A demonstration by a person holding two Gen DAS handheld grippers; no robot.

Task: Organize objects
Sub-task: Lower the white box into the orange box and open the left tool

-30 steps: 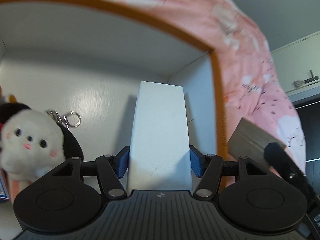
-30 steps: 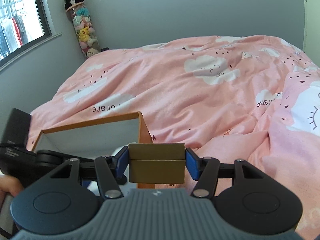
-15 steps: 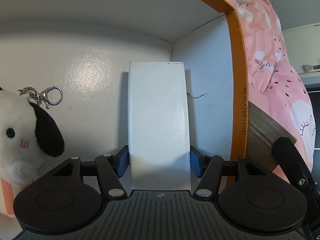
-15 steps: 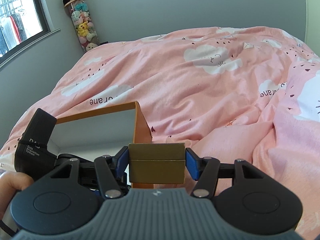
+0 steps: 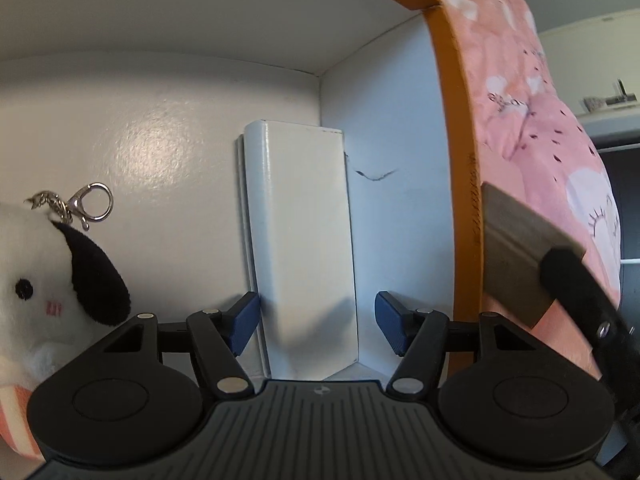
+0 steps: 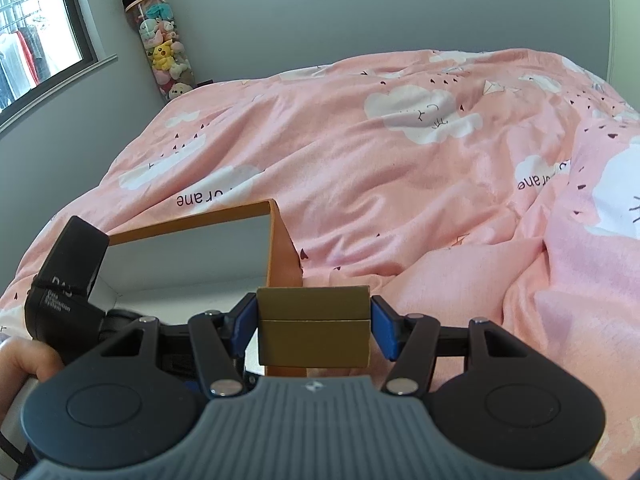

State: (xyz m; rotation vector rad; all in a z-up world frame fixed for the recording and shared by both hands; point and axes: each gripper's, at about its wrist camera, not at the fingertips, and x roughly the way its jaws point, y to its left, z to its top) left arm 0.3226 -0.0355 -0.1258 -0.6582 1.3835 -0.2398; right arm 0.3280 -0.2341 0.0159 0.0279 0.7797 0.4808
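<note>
In the left wrist view my left gripper (image 5: 316, 324) is open inside an orange-rimmed box (image 5: 452, 128) with white walls. A white rectangular box (image 5: 300, 240) stands between its spread fingers, against the right inner wall, with a gap at the right pad. A white and black plush keychain (image 5: 48, 280) lies at the left inside the box. My right gripper (image 6: 314, 326) is shut on a gold-brown box (image 6: 314, 326) and holds it above the orange box's near right corner (image 6: 280, 252); this gold box also shows in the left wrist view (image 5: 516, 256).
The orange box sits on a bed with a pink cloud-print duvet (image 6: 400, 152). A tall tube of plush toys (image 6: 160, 40) stands in the far corner by a window (image 6: 36, 40). The hand holding the left gripper (image 6: 24, 364) is at the lower left.
My left gripper has opened and let go of the white box, which now stands against the right inner wall. The right gripper keeps its hold on the gold box, little moved.
</note>
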